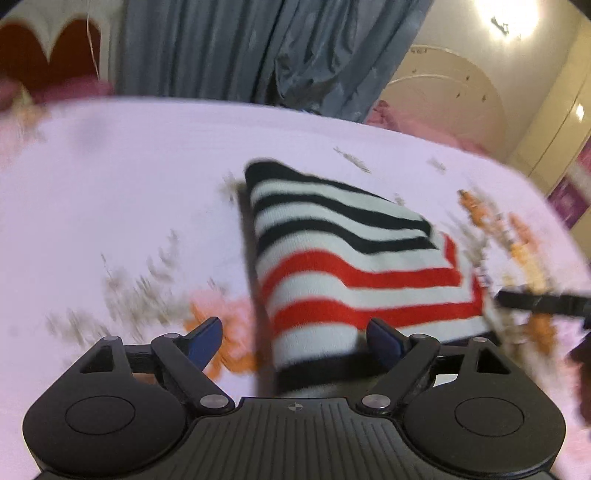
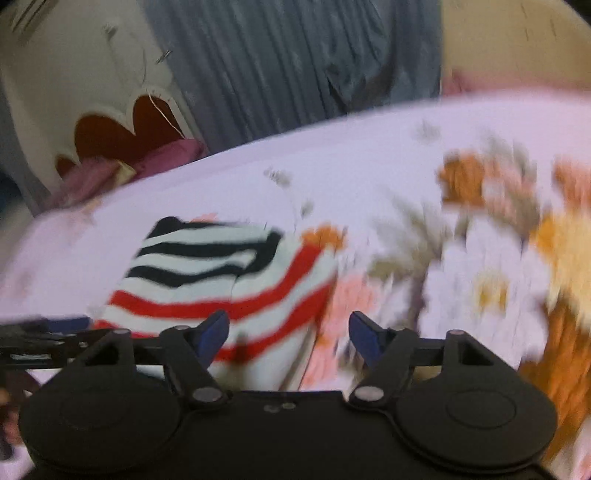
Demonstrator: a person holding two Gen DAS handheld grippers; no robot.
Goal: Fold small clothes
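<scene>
Floral bedsheet [image 1: 110, 184] bore a folded striped garment [image 1: 351, 266]; left gripper [image 1: 295, 339] and right gripper [image 2: 290, 334] stood wide, empty. Fold judged complete; next, set aside.

Bed [image 1: 110, 177] under pale lilac floral sheet. Grey-blue curtain [image 1: 229, 48] hangs behind it. Cream scalloped headboard [image 2: 74, 74] with dark red panel. Arched cream wall niche [image 1: 454, 96]; bright ceiling light [image 1: 506, 14] glaring.
</scene>
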